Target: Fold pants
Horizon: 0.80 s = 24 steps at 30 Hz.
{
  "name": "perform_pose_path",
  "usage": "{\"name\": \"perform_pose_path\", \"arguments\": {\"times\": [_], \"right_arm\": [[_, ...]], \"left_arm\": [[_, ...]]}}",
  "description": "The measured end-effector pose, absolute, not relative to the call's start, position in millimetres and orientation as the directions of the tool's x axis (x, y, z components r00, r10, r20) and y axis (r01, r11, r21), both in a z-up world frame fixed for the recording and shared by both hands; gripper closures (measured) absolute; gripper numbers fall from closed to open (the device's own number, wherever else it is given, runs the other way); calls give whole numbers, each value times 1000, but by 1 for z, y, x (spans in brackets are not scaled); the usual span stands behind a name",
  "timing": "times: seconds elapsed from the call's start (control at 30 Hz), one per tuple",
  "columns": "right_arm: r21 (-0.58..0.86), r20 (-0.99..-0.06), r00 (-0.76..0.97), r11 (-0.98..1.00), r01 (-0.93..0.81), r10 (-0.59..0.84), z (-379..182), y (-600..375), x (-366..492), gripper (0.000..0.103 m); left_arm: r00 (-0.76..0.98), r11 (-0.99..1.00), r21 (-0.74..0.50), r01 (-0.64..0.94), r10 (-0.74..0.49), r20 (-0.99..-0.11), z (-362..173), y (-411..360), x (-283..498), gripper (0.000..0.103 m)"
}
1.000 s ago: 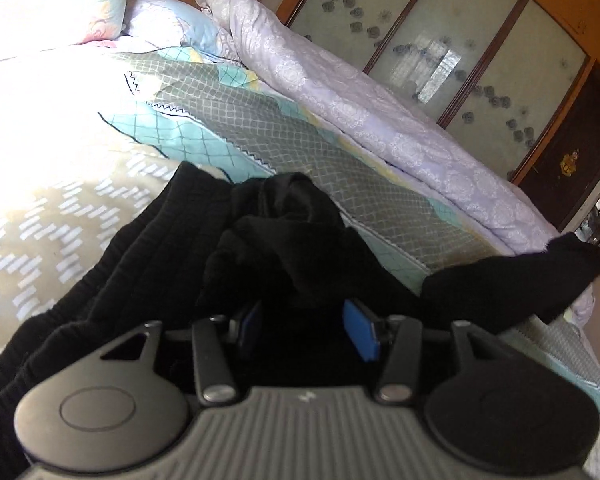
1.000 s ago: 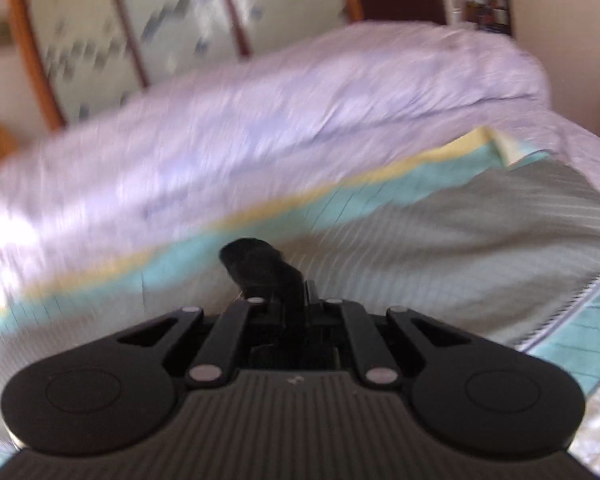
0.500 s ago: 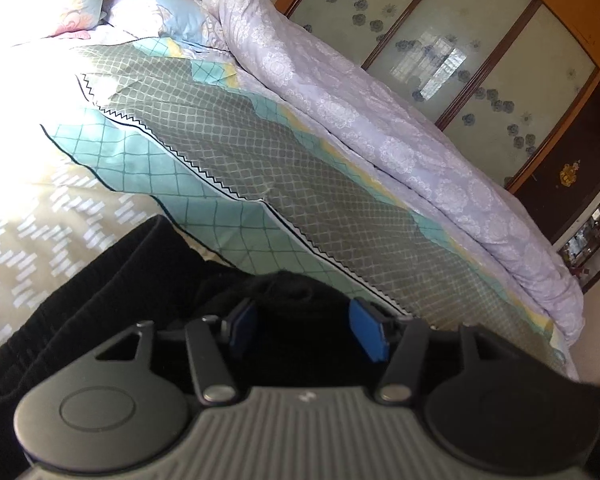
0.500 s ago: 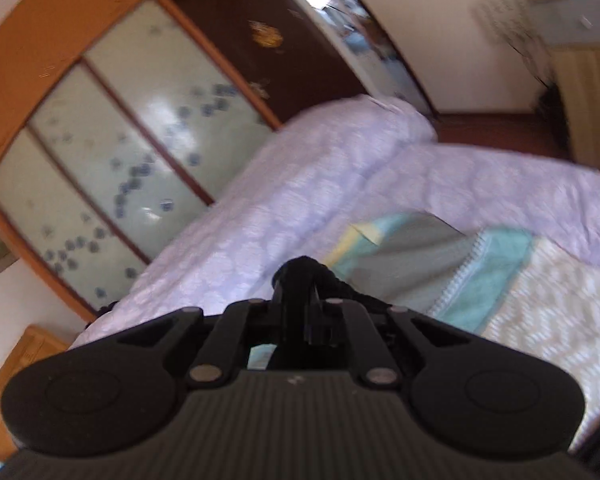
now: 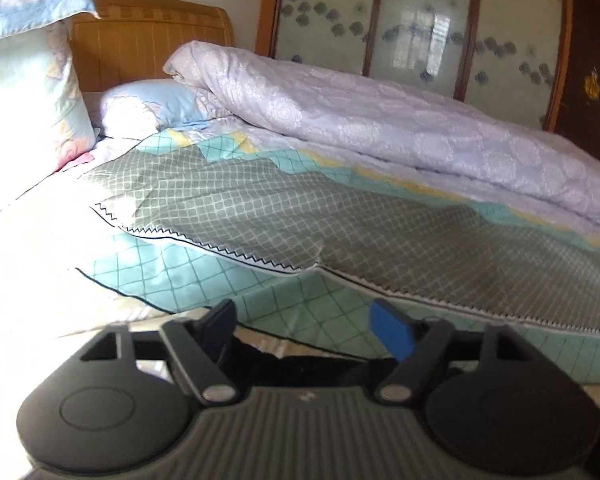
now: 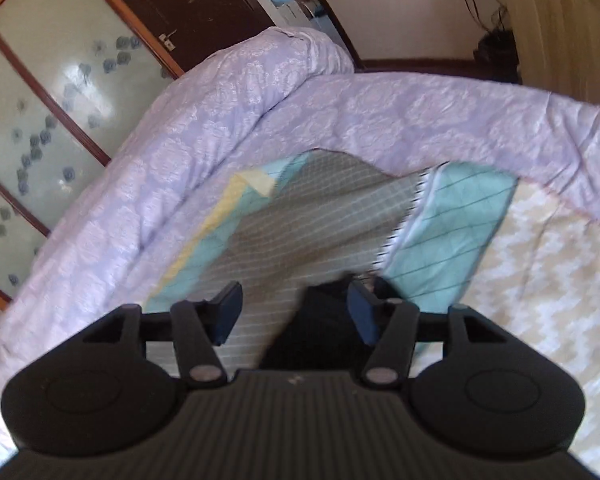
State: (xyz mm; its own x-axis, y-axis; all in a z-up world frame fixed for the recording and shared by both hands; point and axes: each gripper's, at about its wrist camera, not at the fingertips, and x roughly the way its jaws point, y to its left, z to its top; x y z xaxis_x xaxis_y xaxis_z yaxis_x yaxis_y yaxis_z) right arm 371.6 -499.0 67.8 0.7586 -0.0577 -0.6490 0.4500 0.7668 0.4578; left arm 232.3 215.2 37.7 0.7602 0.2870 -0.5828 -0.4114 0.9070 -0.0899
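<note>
The black pants lie on the bed below both grippers. In the left wrist view only a dark strip of the pants [image 5: 300, 366] shows, low between the fingers. My left gripper [image 5: 306, 330] is open and holds nothing. In the right wrist view a black fold of the pants [image 6: 320, 328] shows under the gripper, near the right finger. My right gripper [image 6: 294, 312] is open, and the cloth lies free below it. Most of the pants are hidden by the gripper bodies.
The patterned bedspread [image 5: 260, 216] covers the bed. A rolled lilac quilt [image 5: 400, 132] lies along the far side and also shows in the right wrist view [image 6: 220, 120]. Pillows [image 5: 28, 92] and a wooden headboard [image 5: 148, 40] stand at the left. A glass-door wardrobe [image 5: 420, 24] is behind.
Both grippers have opened and let go of the black cloth. The left has lifted and tipped up from the pants; the right has swung down toward the bedspread.
</note>
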Motion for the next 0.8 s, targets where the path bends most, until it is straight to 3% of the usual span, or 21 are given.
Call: {"name": "perform_pose_path", "arguments": {"times": [0.03,0.17,0.23,0.27,0.37,0.4,0.43,0.5,0.63,0.67,0.7,0.73,0.77,0.8], "right_arm": [[442,-662,747,772,458,-63,58,-507,366,41],[481,-701,713,733,480,-7,17,-531,353,41],[512,-691,722,716,475,15,6,-530,355,41],[530,-683,730,705,471,25,3,-527,357,41],[557,-666,743,707,435,67,-3,-511,371,41],[530,-681,728,737,419,77,-4,-504,379,48],[469,-716,696,780,415,61,-5,-495,387,91],[358,-733,680,826,436,-41,5,-486,386,98],[432,-600,789,776,459,-133,45,-524,346,98],[421,-612,777,771,478,-148,47,-531,341,98],[388,-645,748,775,499,-159,43,-537,339,98],[334,-685,707,786,520,-177,36,-538,340,95],[279,-730,656,793,541,-191,26,-539,343,88],[239,-774,603,792,561,-193,16,-542,343,72]], "left_arm": [[751,924,-87,-373,246,-612,34,216,235,1],[706,965,-103,-242,102,-701,13,203,238,2],[696,979,-82,-186,72,-714,0,186,236,26],[686,986,-47,-157,74,-724,-5,175,236,59],[707,989,47,-143,135,-694,-3,151,234,89],[716,985,62,-161,160,-679,2,150,233,90],[731,979,71,-189,189,-655,9,151,232,91],[760,960,60,-274,254,-598,29,166,226,91],[766,923,-14,-384,311,-562,47,198,220,90],[757,926,-18,-377,297,-582,42,198,224,83],[736,931,7,-366,294,-610,33,194,231,64],[704,932,61,-356,310,-639,22,188,239,54],[674,936,111,-334,319,-666,10,181,245,46],[654,942,138,-307,314,-688,3,175,248,48]]}}
